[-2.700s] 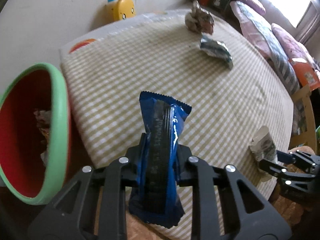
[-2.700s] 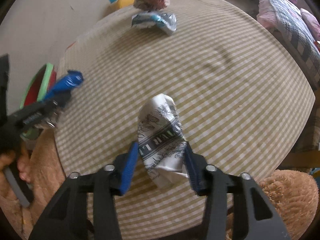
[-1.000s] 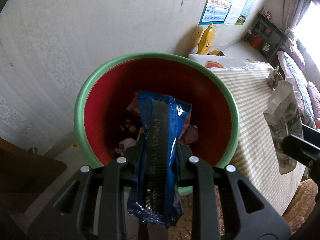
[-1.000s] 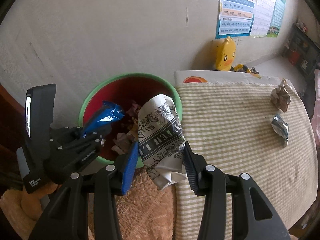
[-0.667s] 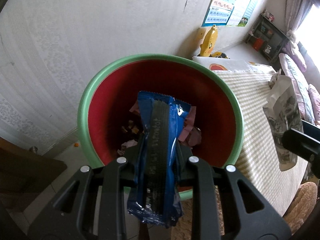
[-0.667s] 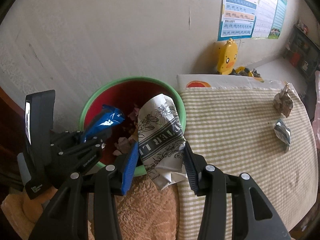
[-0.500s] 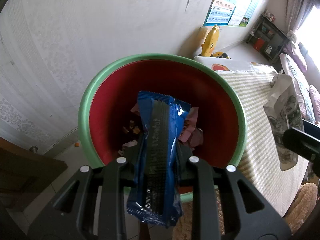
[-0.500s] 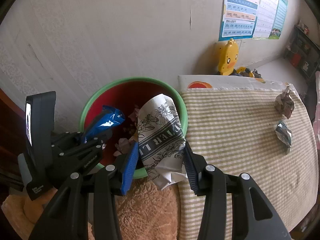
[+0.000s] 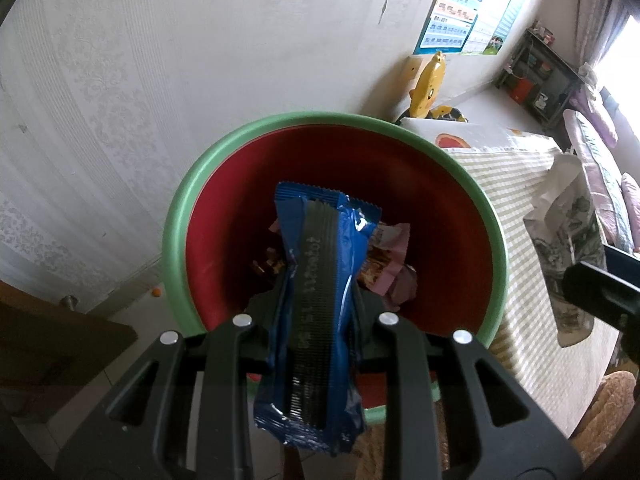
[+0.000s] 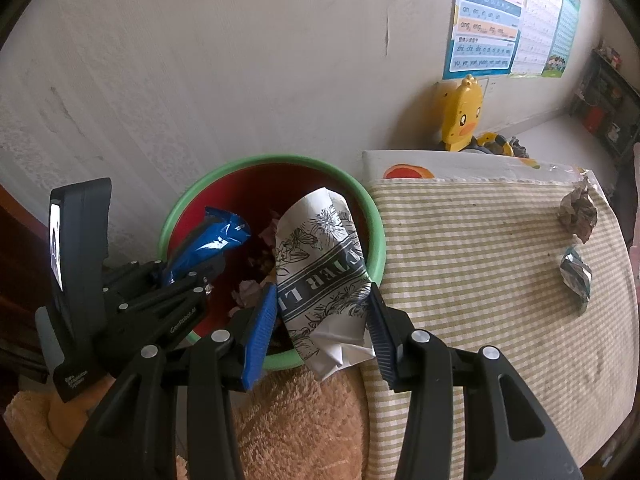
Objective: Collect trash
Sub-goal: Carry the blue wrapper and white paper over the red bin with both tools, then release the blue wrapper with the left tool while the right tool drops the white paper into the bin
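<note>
**Two wrappers poised over the bin**

The left hand-held gripper [image 9: 316, 300] is clamped narrow on a blue wrapper [image 9: 320, 280], hanging above the green-rimmed bin [image 9: 184, 208]. The right hand-held gripper [image 10: 320, 320] pinches a printed paper wrapper [image 10: 320, 272] over the bin's near edge. Both look light, soft and crinkly; a mid-body pinch suits them. A crumpled paper ball [image 10: 578, 216] and foil scrap [image 10: 576, 276] wait on the checked worktop [image 10: 480, 280]

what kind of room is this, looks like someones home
Most likely a lived-in family room at home, probably with a child. A children's learning poster hangs on the wall above a yellow duck toy, a checked cloth covers the table, and a red bin stands beside it.
</note>
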